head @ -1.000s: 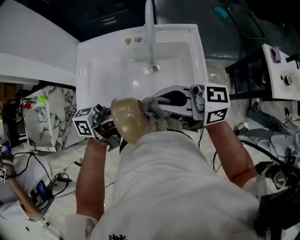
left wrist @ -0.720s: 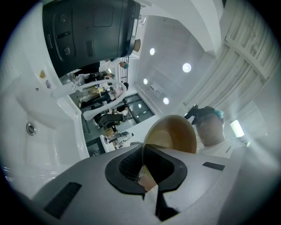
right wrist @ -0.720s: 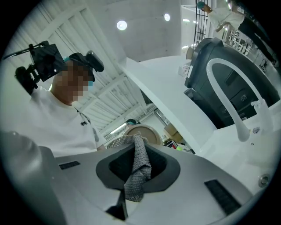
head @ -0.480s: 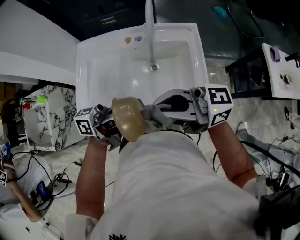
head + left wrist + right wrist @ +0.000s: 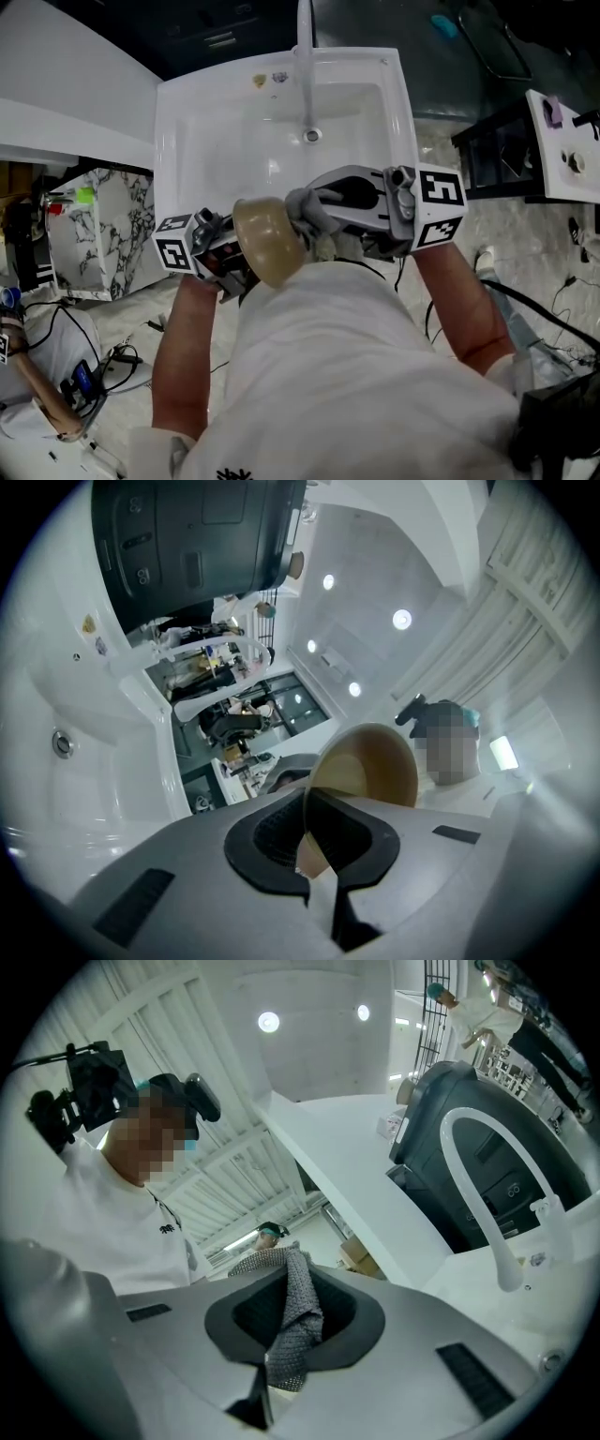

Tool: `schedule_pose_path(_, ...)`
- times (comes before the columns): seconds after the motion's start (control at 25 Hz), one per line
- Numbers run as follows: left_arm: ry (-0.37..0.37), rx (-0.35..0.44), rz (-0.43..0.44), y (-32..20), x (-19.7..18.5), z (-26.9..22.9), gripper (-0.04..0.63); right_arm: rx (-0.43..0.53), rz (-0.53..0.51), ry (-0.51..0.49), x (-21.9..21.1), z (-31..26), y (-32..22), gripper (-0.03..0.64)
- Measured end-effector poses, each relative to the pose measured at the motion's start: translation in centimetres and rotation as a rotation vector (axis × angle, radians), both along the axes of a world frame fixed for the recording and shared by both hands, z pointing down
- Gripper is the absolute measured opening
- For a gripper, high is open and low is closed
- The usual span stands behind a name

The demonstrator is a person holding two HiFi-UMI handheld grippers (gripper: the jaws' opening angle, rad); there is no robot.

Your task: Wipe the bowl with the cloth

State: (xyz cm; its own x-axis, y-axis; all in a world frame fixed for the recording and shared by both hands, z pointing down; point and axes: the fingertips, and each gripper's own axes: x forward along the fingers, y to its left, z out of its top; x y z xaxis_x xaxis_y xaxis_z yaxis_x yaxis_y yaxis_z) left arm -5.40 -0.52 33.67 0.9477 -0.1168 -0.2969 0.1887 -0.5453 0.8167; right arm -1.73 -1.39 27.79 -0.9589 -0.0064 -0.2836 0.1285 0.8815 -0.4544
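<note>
sink [image 5: 187, 131]: white, just past both claws
bowl [image 5: 267, 241]: tan, tipped over, rim pinched tight in the left claw [image 5: 317, 850]
cloth [image 5: 302, 206]: grey, clamped in the right claw [image 5: 286, 1344], bunched up against the bowl
key bit: bowl sits directly left of the right claw, so I'd guess that one does the rubbing

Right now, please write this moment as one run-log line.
left gripper: shut on bowl | right gripper: shut on cloth | both by sink

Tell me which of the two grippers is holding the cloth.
The right gripper: it is shut on the grey cloth. The left gripper is shut on the rim of the tan bowl instead.
</note>
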Motion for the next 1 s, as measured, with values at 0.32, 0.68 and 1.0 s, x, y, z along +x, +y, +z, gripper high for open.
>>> schedule_pose_path(0.32,0.026,0.011,-0.030,-0.4,-0.7,-0.7,0.017,-0.038,0.047,0.088,-0.4,2.4,-1.0,0.035)
schedule_pose_path(0.68,0.045,0.019,-0.055,-1.0,-0.9,-1.2,0.018,-0.088,0.046,0.165,-1.2,5.0,-0.3,0.035)
schedule_pose_path(1.0,0.022,0.017,-0.104,-2.0,-1.5,-0.8,0.017,-0.063,-0.062,0.201,-1.5,5.6,2.0,0.035)
